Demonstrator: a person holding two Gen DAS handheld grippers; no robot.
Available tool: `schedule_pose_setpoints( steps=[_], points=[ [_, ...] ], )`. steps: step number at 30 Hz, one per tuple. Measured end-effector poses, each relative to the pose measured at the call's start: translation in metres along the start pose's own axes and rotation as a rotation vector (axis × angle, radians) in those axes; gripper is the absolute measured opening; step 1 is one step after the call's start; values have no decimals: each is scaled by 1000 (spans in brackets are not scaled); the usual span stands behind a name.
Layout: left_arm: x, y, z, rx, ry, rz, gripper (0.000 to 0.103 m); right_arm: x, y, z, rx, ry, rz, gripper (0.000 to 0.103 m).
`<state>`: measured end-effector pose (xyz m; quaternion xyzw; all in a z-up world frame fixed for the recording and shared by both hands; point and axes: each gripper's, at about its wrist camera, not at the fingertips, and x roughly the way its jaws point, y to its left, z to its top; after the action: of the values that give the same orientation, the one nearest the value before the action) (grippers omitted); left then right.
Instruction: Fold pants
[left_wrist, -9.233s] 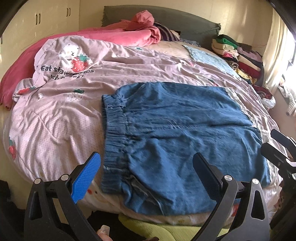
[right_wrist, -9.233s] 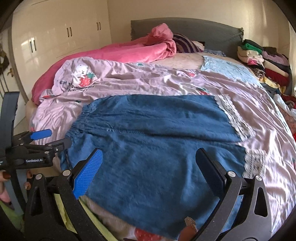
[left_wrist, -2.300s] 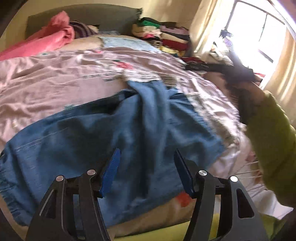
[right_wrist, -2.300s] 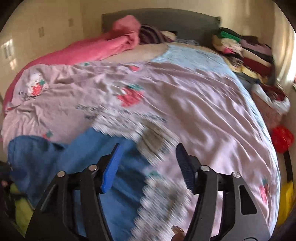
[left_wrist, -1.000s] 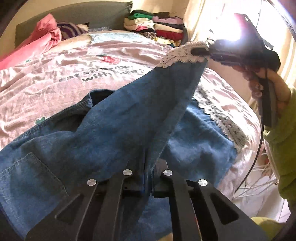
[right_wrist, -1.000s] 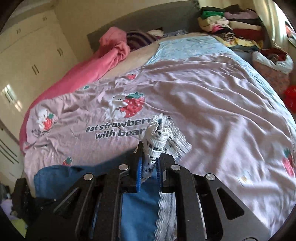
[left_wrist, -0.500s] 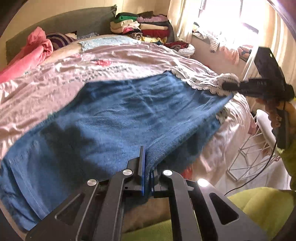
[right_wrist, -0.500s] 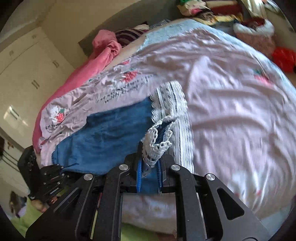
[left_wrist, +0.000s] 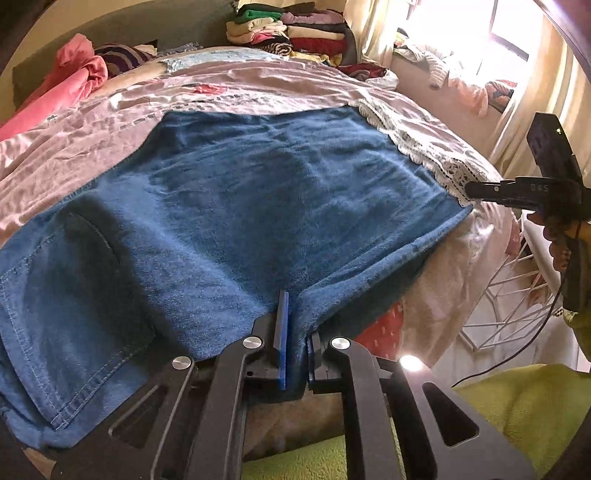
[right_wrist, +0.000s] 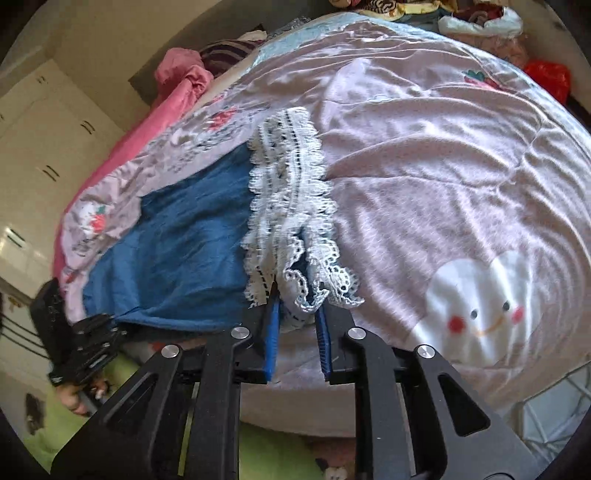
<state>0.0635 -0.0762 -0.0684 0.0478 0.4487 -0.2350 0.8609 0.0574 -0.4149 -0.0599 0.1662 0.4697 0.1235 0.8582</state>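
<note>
Left wrist view: blue denim pants (left_wrist: 258, 206) are seen folded flat on the pink quilt (left_wrist: 92, 136), along the bed's near edge, long axis running edge-wise, lace hems (left_wrist: 417, 147) toward the window side. The left gripper (left_wrist: 293, 328), its jaws opening, still pinches the near folded edge. Denim overhangs the near edge slightly; bare quilt lies beyond. "045" is read on the right gripper (right_wrist: 297, 321), whose nearly closed pads clamp bunched lace.
</note>
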Motion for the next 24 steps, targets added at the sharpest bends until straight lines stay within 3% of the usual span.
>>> schedule_pose_setpoints(
  steps=[5,7,8,11,13,16,18,19,21,24],
  points=[
    [-4,-2,-3,-9,-7,-13,11,-1,-2,-3,-7,10,-3,17],
    [-14,2,-5,-30,-17,-28,29,-17,-2,3,-19,-27,-41,30],
    [-20,3,-6,-36,-28,-33,46,-27,-1,7,-29,-61,-58,35],
    [-55,19,-11,-92,-105,-49,54,-51,6,19,-72,-152,-80,44],
    [-76,37,-15,-149,-158,-10,67,-52,19,22,-135,-169,-69,51],
    [-110,83,-29,-301,-230,133,70,-36,45,22,-226,-143,-23,57],
    [-121,108,-39,-390,-240,231,85,-20,59,19,-277,-109,-7,60],
    [-123,122,-45,-445,-227,274,87,-14,63,16,-300,-94,-9,60],
    [-122,145,-59,-547,-208,284,87,-3,70,12,-335,-65,-20,60],
    [-107,159,-66,-621,-180,246,84,11,75,6,-375,-25,-51,62]
  ],
)
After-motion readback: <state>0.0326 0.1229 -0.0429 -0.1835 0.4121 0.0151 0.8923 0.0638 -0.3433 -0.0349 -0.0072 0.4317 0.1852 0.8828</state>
